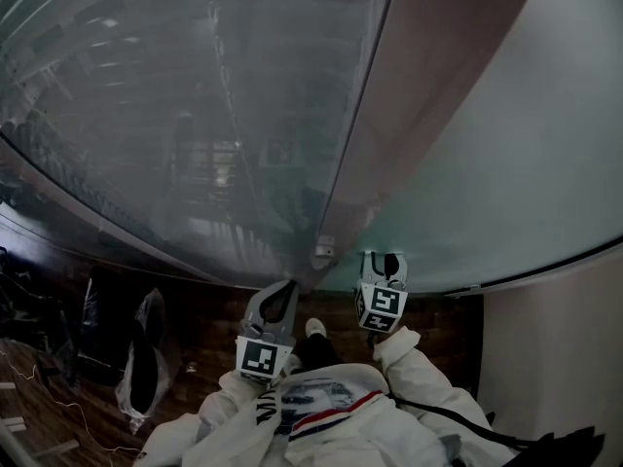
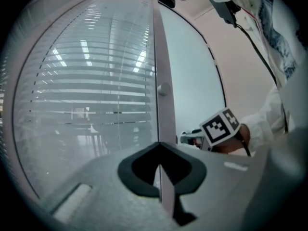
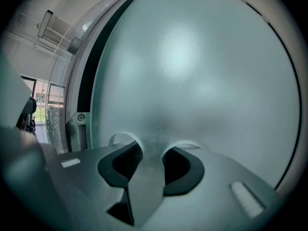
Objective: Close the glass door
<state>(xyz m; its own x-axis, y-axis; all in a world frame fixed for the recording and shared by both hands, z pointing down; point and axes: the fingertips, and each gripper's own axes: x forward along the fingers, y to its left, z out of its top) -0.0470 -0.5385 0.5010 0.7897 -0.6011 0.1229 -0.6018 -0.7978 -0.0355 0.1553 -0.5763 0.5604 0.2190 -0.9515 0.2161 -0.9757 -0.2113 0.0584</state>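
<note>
The glass door (image 1: 195,115) fills the left of the head view, with slatted blinds showing through it (image 2: 86,95). Its pale upright edge strip (image 1: 389,115) (image 2: 162,57) carries a small round knob (image 2: 164,88) and ends in a metal fitting (image 1: 322,253) near the floor. To the right is a frosted glass panel (image 1: 526,144) (image 3: 192,71). My left gripper (image 1: 282,295) (image 2: 160,150) points at the foot of that strip, tips together, with nothing seen between them. My right gripper (image 1: 383,261) (image 3: 151,150) faces the frosted panel close up, its jaws apart and empty.
The floor is dark wood, with bags (image 1: 141,358) and a thin white cable (image 1: 39,377) at the left. The person's white sleeves and a shoe (image 1: 314,327) are below the grippers. A pale wall (image 1: 545,358) stands at the right. A bracket with a screw (image 3: 81,117) sits beside the frosted panel.
</note>
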